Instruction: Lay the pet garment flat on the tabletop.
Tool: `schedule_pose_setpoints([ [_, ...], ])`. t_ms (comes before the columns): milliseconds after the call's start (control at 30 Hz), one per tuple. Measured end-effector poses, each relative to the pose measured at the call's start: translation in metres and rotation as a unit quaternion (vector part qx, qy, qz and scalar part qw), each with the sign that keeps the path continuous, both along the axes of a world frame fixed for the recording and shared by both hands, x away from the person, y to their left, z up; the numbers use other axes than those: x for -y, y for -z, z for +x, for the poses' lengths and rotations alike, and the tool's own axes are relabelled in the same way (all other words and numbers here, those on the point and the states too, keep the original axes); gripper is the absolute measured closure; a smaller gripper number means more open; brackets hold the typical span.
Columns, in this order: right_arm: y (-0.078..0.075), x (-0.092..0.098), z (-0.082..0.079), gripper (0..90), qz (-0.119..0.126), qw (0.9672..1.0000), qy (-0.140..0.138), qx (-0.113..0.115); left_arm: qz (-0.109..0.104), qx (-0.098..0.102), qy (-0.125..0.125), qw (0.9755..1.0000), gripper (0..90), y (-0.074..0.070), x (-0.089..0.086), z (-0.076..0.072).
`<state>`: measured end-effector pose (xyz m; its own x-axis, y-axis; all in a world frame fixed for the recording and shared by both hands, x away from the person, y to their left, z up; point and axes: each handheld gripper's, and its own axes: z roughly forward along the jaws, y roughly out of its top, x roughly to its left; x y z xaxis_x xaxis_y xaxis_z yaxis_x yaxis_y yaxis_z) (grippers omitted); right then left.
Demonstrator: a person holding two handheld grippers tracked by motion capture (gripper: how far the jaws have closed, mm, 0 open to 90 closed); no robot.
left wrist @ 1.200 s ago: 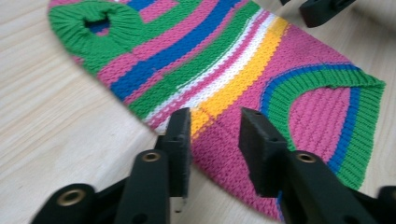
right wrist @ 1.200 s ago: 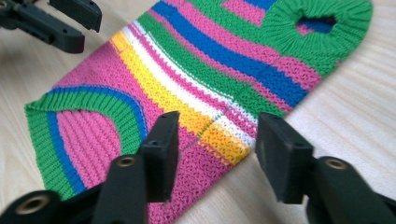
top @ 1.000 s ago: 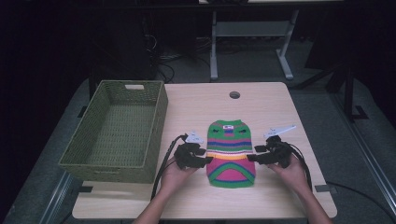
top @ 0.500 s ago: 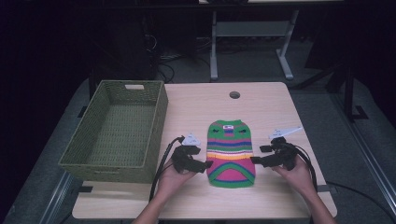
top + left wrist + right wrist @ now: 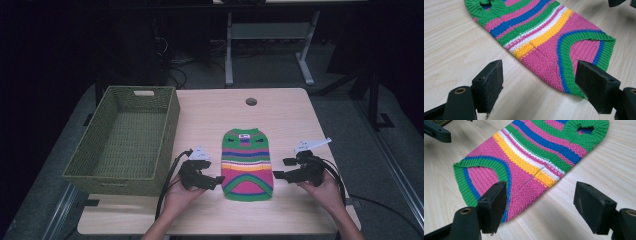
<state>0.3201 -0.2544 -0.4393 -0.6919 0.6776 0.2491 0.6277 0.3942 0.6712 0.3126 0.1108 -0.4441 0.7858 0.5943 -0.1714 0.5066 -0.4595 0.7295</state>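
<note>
A striped knitted small sweater [image 5: 246,162], in green, blue, white, yellow and pink, lies flat on the wooden table [image 5: 215,115], neck away from me. My left gripper [image 5: 216,181] rests just off its left side. Its jaws have just been opening and stand wide, pads clear of the knit. In the left gripper view the sweater [image 5: 544,40] lies ahead of the left gripper [image 5: 539,82]. My right gripper [image 5: 282,168] sits off the right side. It has also just been opening and nothing is gripped. In the right gripper view the sweater [image 5: 531,157] lies ahead of the right gripper [image 5: 541,205].
An empty green woven basket [image 5: 127,137] stands on the table's left part, close to my left hand. A round cable hole [image 5: 251,101] is at the table's far edge. Black cables trail from both grippers toward the front edge.
Both grippers were at the sweater's side edges. They have drawn outward off it, the right one more, and their jaws have spread. The sweater has stayed flat in place.
</note>
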Motion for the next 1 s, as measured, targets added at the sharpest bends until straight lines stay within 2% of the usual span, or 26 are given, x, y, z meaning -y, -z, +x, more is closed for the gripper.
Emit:
schedule_pose_setpoints([
  [100, 0.001, 0.002, -0.003, 26.2, 0.001, 1.0000, 0.001, -0.001, 0.005, 0.002, 0.005, 1.0000, 20.8, 0.000, -0.001, -0.002],
  [267, 0.003, 0.006, -0.008, 26.1, -0.003, 1.0000, 0.001, -0.007, 0.000, 0.006, 0.012, 0.9999, 22.6, 0.000, -0.003, -0.009],
  [367, 0.003, 0.007, -0.011, 25.8, -0.004, 1.0000, -0.002, -0.001, -0.009, 0.004, 0.010, 0.9999, 22.7, -0.001, -0.003, -0.013],
  [433, 0.003, 0.007, -0.013, 25.8, -0.001, 1.0000, -0.001, -0.007, -0.008, 0.005, 0.012, 0.9999, 22.6, -0.002, -0.004, -0.016],
  [467, 0.005, 0.009, -0.014, 25.7, -0.003, 1.0000, -0.005, -0.001, -0.007, 0.005, 0.013, 0.9999, 22.2, -0.002, -0.004, -0.017],
  [600, 0.008, 0.013, -0.019, 25.6, 0.002, 1.0000, -0.001, -0.001, -0.006, 0.011, 0.015, 0.9998, 22.2, -0.003, -0.006, -0.021],
  [667, 0.008, 0.014, -0.021, 24.2, -0.001, 1.0000, 0.003, -0.009, -0.003, 0.011, 0.013, 0.9998, 22.2, -0.002, -0.006, -0.023],
  [700, 0.009, 0.015, -0.022, 24.2, 0.001, 1.0000, 0.002, -0.002, -0.003, 0.008, 0.014, 0.9999, 22.1, -0.001, -0.007, -0.024],
  [900, 0.009, 0.020, -0.027, 24.2, 0.007, 0.9999, 0.007, -0.005, 0.000, 0.006, 0.018, 0.9998, 21.9, 0.001, -0.012, -0.029],
  [933, 0.010, 0.021, -0.028, 24.2, 0.006, 1.0000, 0.005, -0.001, -0.007, -0.001, 0.015, 0.9999, 21.9, 0.001, -0.012, -0.030],
  [1000, 0.010, 0.023, -0.030, 24.2, 0.009, 0.9999, 0.006, -0.002, -0.008, 0.002, 0.015, 0.9999, 21.9, 0.001, -0.012, -0.032],
])
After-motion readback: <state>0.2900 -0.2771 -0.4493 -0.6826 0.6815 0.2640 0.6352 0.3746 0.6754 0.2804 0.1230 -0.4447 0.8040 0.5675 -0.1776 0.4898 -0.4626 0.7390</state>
